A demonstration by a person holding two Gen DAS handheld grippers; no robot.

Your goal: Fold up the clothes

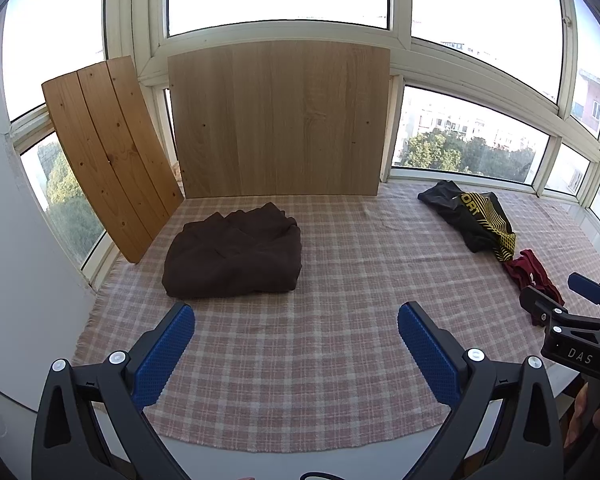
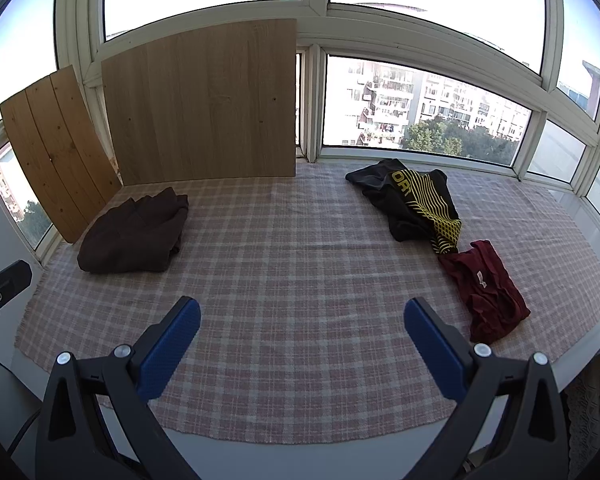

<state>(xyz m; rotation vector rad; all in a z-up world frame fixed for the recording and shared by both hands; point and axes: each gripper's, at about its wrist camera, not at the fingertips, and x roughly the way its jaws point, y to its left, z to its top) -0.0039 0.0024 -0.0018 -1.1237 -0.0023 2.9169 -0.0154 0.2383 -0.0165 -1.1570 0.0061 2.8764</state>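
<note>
Brown garment (image 2: pixel 134 236) lies folded in a thick rectangle at 10 o'clock on the cloth. Black-and-yellow garment (image 2: pixel 412 200) lies crumpled at 1 o'clock. Maroon garment (image 2: pixel 486 292) lies rumpled at 3 o'clock, just beside it.

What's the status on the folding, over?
Left gripper open, empty. Right gripper open, empty. Brown garment folded; black-yellow shirt and maroon top crumpled. Nothing obstructing.

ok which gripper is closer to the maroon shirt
Right. The right gripper sits just left of the maroon shirt; the left gripper is farther left, nearer the brown garment.
</note>
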